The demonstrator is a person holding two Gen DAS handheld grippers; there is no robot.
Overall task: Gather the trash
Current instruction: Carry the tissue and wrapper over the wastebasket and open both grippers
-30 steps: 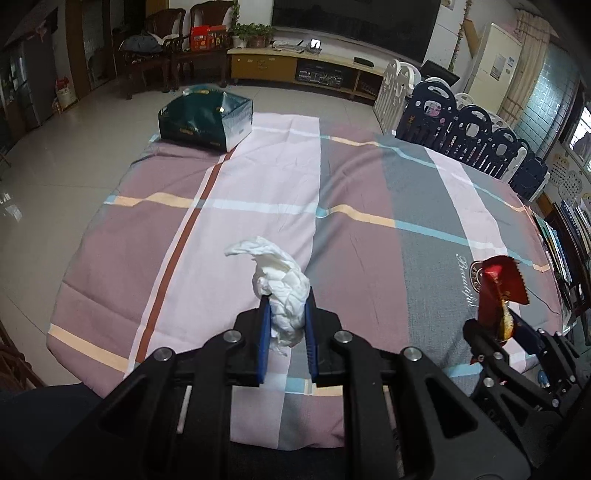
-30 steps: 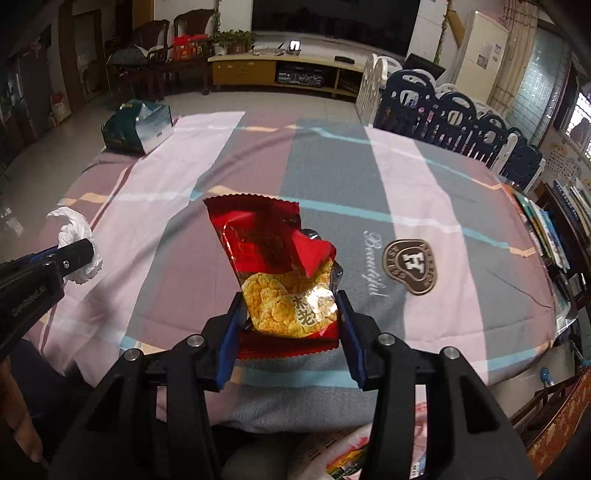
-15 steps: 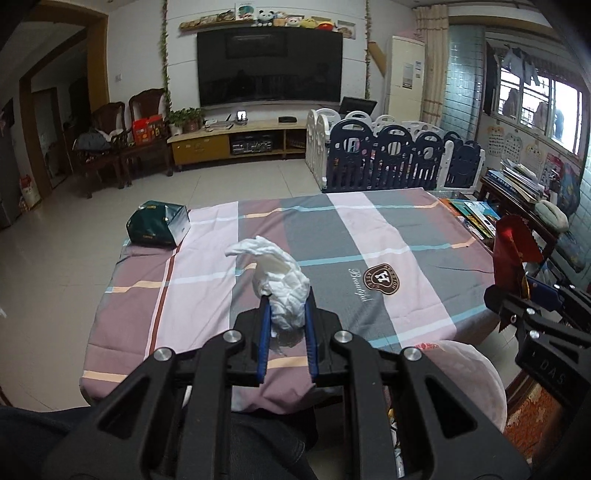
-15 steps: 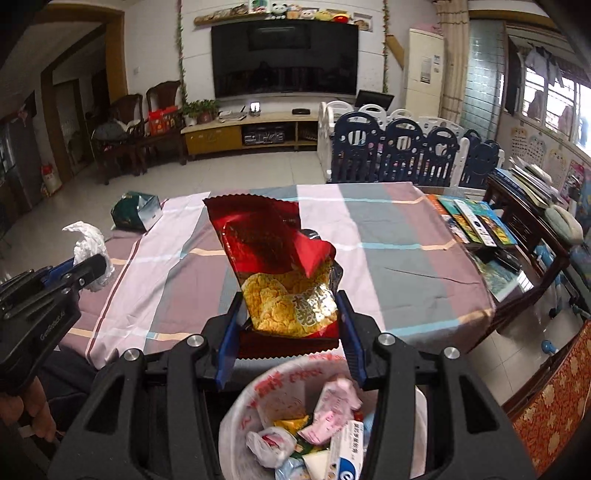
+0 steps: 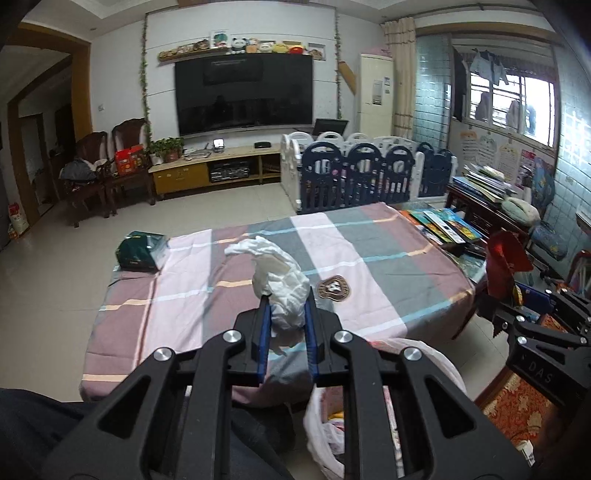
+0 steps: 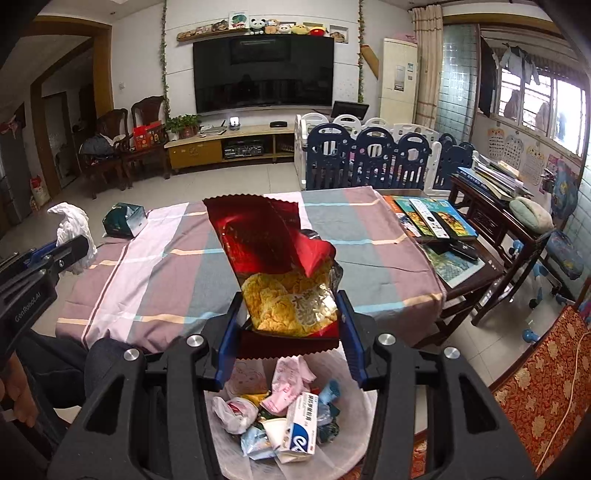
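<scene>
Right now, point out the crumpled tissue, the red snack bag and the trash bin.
crumpled tissue [image 5: 282, 286], left wrist view, its bunched middle.
red snack bag [image 6: 266, 243], right wrist view, its upper red panel.
trash bin [image 6: 343, 459], right wrist view, its white liner.

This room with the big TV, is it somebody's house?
Most likely yes, a family living room. A big television hangs on the wall with plush toys on a shelf above it, and a baby playpen fence stands behind the cloth-covered table.

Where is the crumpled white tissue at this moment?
In the left wrist view the crumpled white tissue sits centre frame, pinched between the left gripper fingers, in front of the striped tablecloth.
</scene>
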